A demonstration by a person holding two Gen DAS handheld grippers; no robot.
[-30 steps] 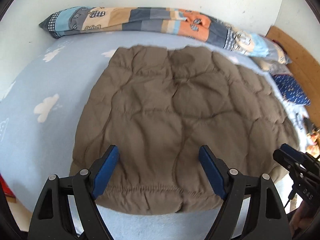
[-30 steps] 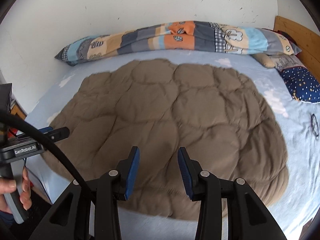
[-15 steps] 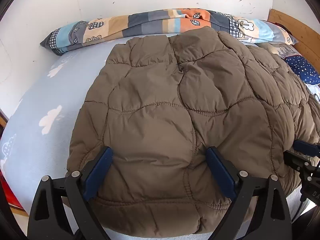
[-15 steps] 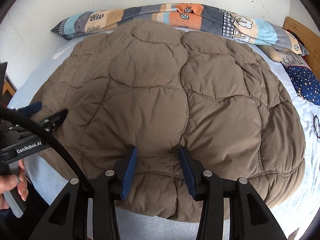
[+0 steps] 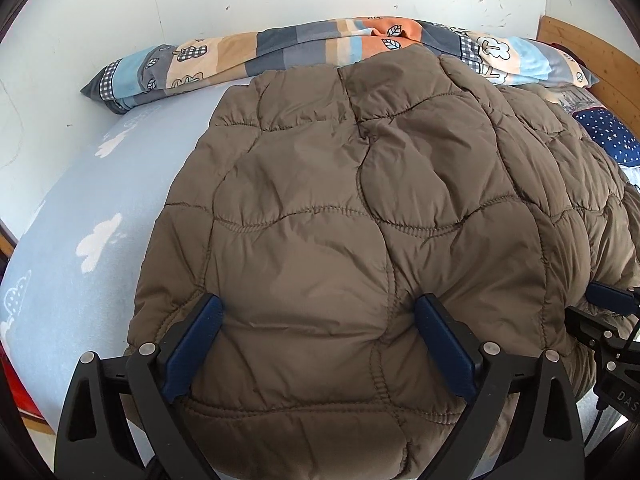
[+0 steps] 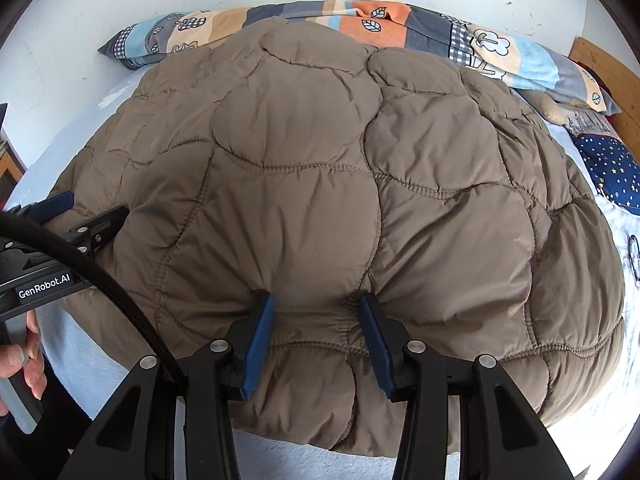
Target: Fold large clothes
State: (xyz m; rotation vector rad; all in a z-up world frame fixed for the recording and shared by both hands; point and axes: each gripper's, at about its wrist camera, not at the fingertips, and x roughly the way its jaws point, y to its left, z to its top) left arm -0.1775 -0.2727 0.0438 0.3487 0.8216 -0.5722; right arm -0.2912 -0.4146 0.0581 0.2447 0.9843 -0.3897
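A brown quilted jacket (image 5: 320, 180) (image 6: 320, 140) lies spread flat on the bed. My left gripper (image 5: 318, 304) is down on its near hem at the left. Its jaws are opening wide, with a broad puff of jacket between the blue pads, which do not clamp it. My right gripper (image 6: 316, 300) rests on the near hem further right, jaws partly apart, straddling a narrow bulge of fabric without squeezing it. Each gripper shows at the edge of the other's view: the right gripper (image 5: 608, 300) and the left gripper (image 6: 80, 216).
The bed has a light-blue sheet (image 5: 80, 220) with white clouds. A long patchwork pillow (image 5: 280, 48) lies along the white back wall. A dark starry pillow (image 6: 612, 168) and a wooden headboard (image 5: 592, 60) are at the right. Glasses (image 6: 634, 252) lie on the sheet. A hand (image 6: 24, 360) holds the left handle.
Both grippers have sunk from above the bed onto the jacket's near hem, so the jacket fills the views. The left jaws have spread wider; the right jaws only slightly.
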